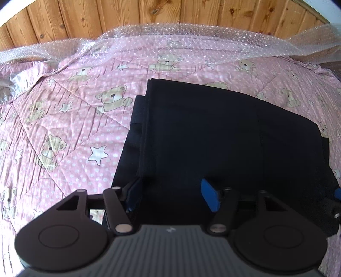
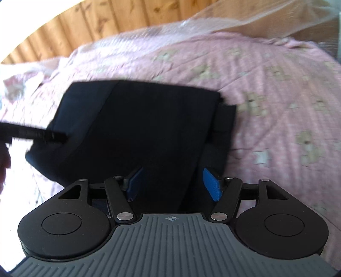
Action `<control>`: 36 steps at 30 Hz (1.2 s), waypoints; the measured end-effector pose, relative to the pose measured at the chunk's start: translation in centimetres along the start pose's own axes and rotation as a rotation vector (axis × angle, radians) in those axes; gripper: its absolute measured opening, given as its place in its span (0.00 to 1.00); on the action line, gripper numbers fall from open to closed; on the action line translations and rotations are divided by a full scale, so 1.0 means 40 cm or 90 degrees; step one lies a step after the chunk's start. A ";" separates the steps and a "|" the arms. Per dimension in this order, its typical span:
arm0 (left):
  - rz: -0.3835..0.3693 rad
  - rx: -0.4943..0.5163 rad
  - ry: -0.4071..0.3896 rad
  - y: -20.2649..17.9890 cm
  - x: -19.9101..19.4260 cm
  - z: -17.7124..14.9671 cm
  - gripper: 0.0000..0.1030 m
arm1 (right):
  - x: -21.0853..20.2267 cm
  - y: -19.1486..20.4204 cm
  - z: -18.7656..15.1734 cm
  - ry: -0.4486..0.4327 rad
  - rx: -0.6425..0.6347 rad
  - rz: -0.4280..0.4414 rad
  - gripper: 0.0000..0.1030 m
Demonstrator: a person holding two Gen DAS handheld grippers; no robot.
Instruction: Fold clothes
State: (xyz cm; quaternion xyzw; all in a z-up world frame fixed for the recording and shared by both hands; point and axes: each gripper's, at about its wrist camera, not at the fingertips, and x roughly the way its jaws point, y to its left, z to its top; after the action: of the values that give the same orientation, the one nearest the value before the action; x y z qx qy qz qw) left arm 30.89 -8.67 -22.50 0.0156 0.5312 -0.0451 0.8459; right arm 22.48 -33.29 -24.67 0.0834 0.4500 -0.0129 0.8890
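A dark navy garment [image 1: 213, 132] lies folded into a thick rectangle on the pink bear-print quilt [image 1: 64, 127]. Its layered edges show on its left side. My left gripper [image 1: 170, 196] is open, its blue pads spread wide over the garment's near edge, with nothing between them. In the right wrist view the same garment [image 2: 138, 123] fills the middle, blurred by motion. My right gripper [image 2: 173, 184] is open over the garment's near edge and holds nothing. The left gripper's black finger [image 2: 32, 134] reaches in from the left edge of that view.
Bubble wrap [image 1: 191, 40] lies along the far edge of the quilt against a wooden plank wall [image 1: 149, 12]. The quilt [image 2: 277, 95] spreads out to the left and right of the garment.
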 end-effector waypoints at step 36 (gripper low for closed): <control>-0.077 0.045 -0.142 0.043 -0.520 -0.299 1.00 | -0.455 0.277 -0.181 -0.103 0.058 -0.142 0.97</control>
State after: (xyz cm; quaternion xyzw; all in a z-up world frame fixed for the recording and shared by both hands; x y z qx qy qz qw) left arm 11.33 -4.81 -9.03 0.0081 0.4315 -0.1157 0.8946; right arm 6.96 -22.18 -12.76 0.0715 0.3826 -0.1384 0.9107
